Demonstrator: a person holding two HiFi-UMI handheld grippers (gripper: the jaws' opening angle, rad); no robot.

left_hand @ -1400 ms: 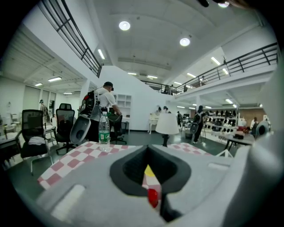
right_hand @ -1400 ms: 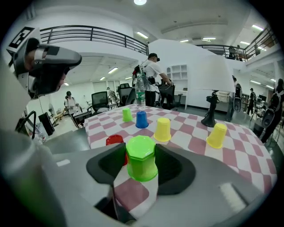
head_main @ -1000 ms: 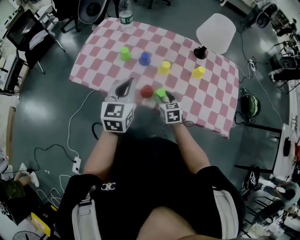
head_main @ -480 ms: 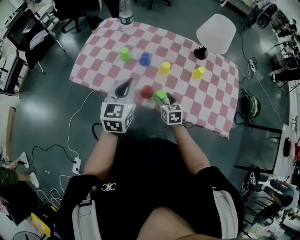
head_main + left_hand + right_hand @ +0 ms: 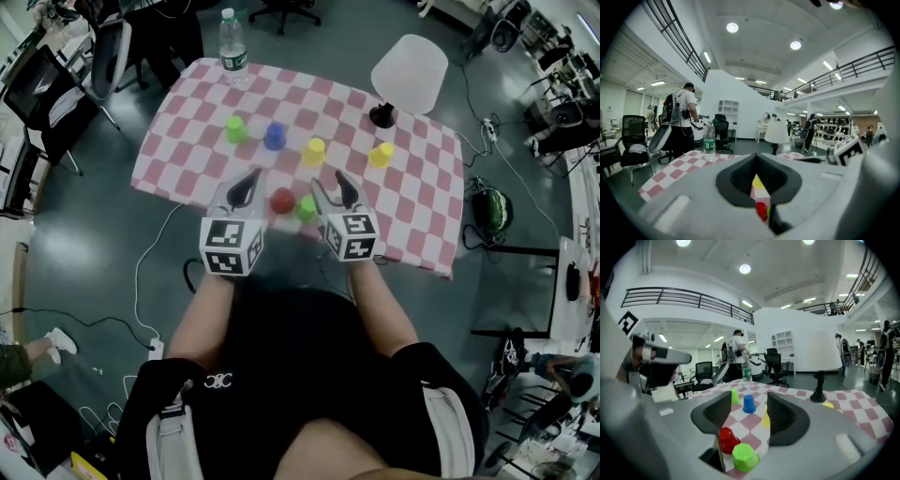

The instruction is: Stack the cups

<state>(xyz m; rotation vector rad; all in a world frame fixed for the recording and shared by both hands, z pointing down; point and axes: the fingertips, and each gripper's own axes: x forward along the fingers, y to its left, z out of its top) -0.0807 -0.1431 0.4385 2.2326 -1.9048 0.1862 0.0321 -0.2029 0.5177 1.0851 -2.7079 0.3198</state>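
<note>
At frame centre my right gripper [image 5: 330,186] stands open and empty near the green cup [image 5: 307,208] and the red cup [image 5: 282,200] — my left gripper [image 5: 247,184] is closed, holding nothing.

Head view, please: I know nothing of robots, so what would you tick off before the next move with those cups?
1. Right gripper ready to grab: ok, jaws apart, nothing between them.
2. Left gripper out of the way: ok, jaws together, empty, left of the cups.
3. Red plastic cup and nearest green plastic cup standing mouth down on the pink checked tablecloth: ok.
4. Room for a jaw between those two: cannot tell.
5. Stack started: not ok, no cup sits on another.
</note>
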